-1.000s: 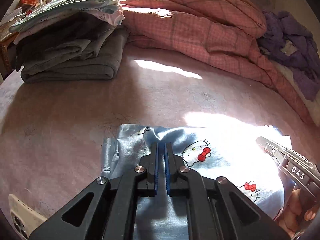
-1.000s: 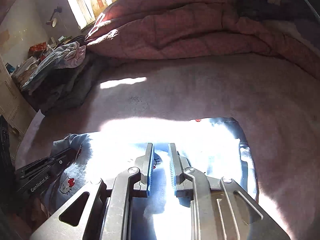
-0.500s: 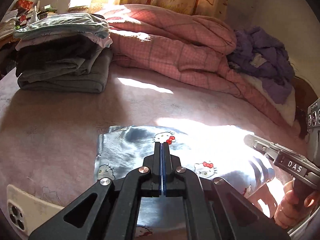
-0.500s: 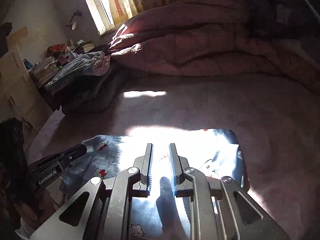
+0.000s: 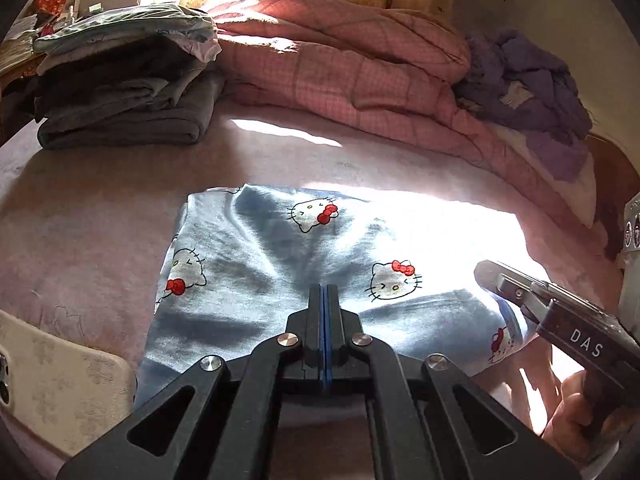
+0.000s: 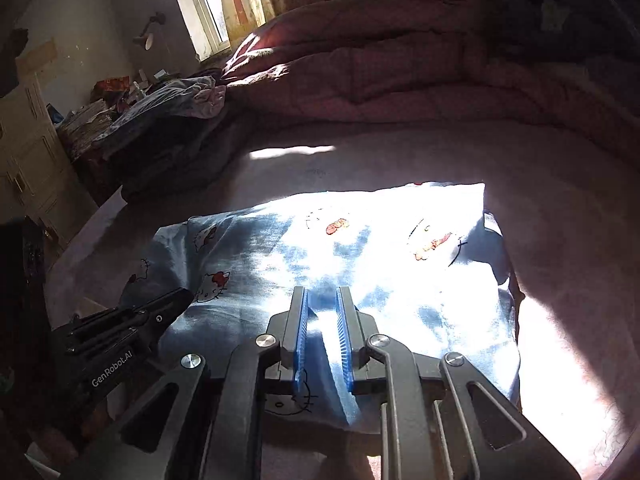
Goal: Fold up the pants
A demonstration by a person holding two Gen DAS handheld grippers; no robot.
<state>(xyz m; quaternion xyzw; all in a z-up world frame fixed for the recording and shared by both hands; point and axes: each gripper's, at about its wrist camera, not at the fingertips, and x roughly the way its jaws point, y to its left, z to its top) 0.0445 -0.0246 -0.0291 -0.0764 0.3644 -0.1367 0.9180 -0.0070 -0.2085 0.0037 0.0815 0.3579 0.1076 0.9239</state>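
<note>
A pair of pale blue cotton pants printed with white cartoon cats and red bows lies on the pink bed as a compact, roughly rectangular packet, its edges fairly square, so the folding looks largely done; at most a last fold or a move to the stack of folded grey and dark clothes at the far left appears to remain. The left tongs, black with blue pads pressed together and nothing visibly pinched between them, hover low over the near edge of the packet. The right tongs, grey with blue ribbed pads spread slightly apart, point forward over the near right part of the cloth; a fold of fabric shows between them, though whether they touch it cannot be told. A rumpled pink checked quilt lies behind.
</note>
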